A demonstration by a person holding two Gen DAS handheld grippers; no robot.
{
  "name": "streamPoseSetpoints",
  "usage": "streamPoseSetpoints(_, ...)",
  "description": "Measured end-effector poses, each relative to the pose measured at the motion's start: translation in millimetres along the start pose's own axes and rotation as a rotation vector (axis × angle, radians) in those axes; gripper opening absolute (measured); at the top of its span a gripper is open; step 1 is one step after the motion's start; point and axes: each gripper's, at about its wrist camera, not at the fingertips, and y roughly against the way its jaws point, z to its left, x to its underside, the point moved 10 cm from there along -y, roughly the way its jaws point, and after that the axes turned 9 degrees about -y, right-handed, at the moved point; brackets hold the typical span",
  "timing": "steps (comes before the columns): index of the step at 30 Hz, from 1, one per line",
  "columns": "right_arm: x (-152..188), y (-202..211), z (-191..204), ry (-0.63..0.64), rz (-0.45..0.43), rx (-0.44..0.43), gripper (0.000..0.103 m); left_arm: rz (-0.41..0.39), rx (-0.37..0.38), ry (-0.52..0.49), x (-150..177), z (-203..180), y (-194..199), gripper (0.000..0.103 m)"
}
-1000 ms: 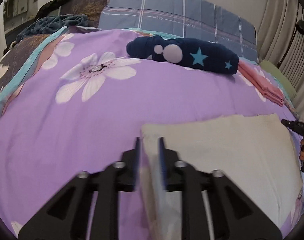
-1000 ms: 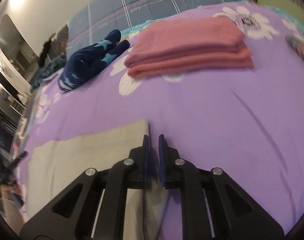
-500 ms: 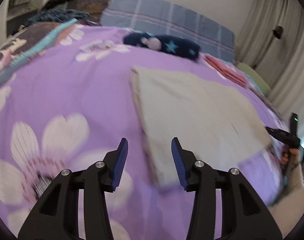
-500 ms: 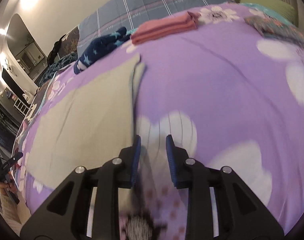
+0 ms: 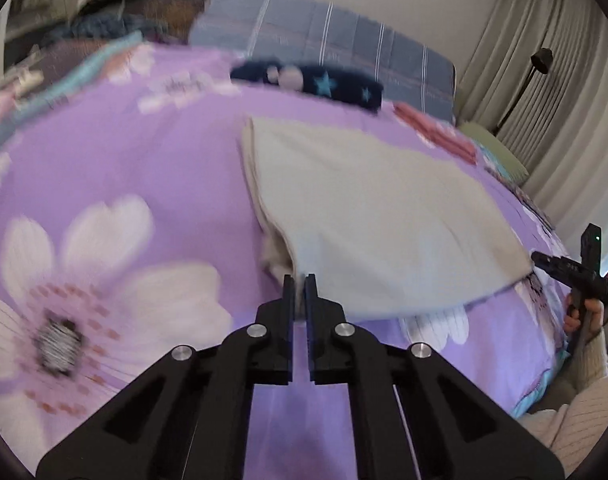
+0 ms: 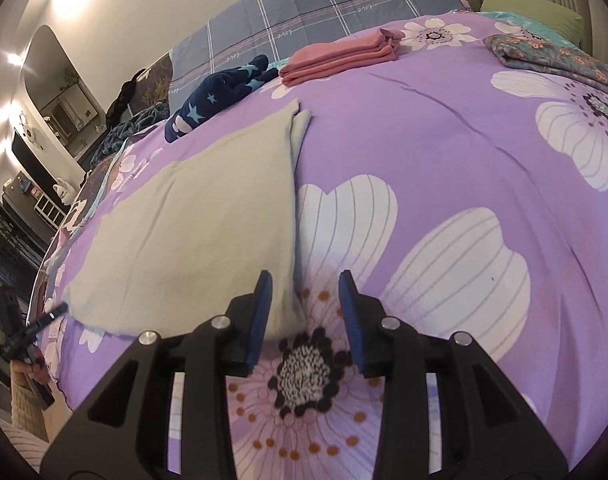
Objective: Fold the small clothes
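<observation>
Nearest us, the left gripper [image 5: 300,280] is pinched together on the near left corner of the beige cloth [image 5: 375,216]; fabric hides its fingertips' contact. Our right gripper [image 6: 305,280] has just been opening; its jaws stand apart, with the cloth's near right corner between them, unpressed. The cloth lies flat on the purple flowered bedspread [image 6: 443,140]. Beyond it we see a navy star-patterned garment [image 6: 220,92] and a folded pink stack [image 6: 339,58], blurred in the left view. Farther back, a plaid blue pillow [image 6: 323,8] and curtains [image 5: 543,100].
</observation>
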Motion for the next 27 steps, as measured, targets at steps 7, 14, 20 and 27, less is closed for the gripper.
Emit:
streamPoseSetpoints(7,0.9,8.1,-12.6,-0.039,-0.015,0.006,0.039,0.044,-0.147,-0.001,6.3,35.7,21.7,0.000)
streamPoseSetpoints(14,-1.3,16.1,-6.4,-0.008,-0.015,0.002,0.039,0.023,-0.024,-0.051,-5.1,-21.7,1.3,0.024)
streamPoseSetpoints(20,7.0,18.0,-3.3,-0.003,-0.007,-0.032,0.039,0.053,0.206,-0.293,-29.4,-154.3,-57.9,0.045)
streamPoseSetpoints(27,17.0,15.4,-19.0,-0.053,0.006,-0.050,0.039,0.131,0.394,-0.528,-23.3,-300.9,-121.5,0.046)
